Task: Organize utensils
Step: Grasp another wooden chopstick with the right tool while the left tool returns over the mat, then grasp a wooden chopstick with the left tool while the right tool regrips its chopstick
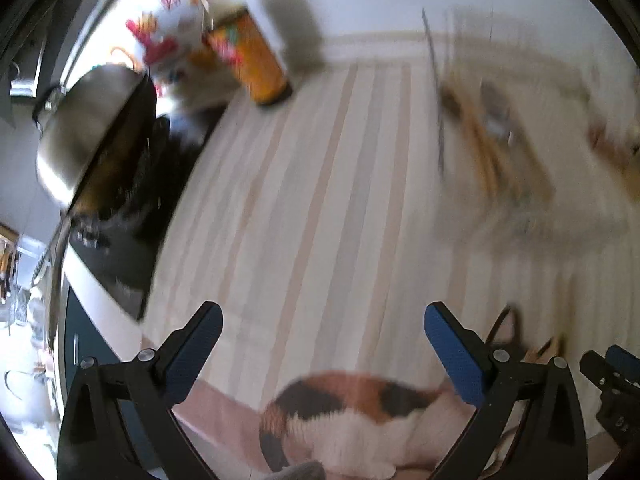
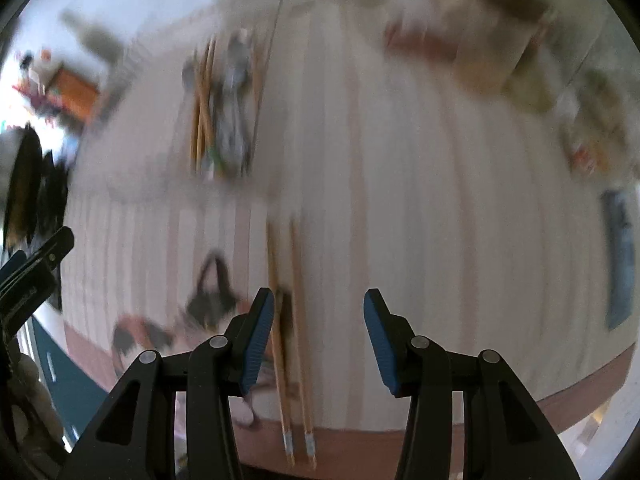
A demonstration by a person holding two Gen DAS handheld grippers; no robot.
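Note:
Both views are motion-blurred. A pile of utensils (image 2: 224, 108), wooden chopsticks and grey metal pieces, lies on the striped cloth at the far left; it also shows in the left wrist view (image 1: 488, 136) at the right. A pair of wooden chopsticks (image 2: 294, 340) lies at the table's near edge, just left of the gap of my right gripper (image 2: 318, 340), which is open and empty. My left gripper (image 1: 322, 350) is open and empty above the cloth. The right gripper's tip shows at the left view's right edge (image 1: 612, 372).
A calico cat (image 1: 360, 412) lies at the table's near edge under the left gripper; it is also blurred in the right view (image 2: 180, 320). An orange canister (image 1: 256, 60) and a metal pot (image 1: 92, 128) stand at the left. Blurred boxes (image 2: 460, 40) line the far right.

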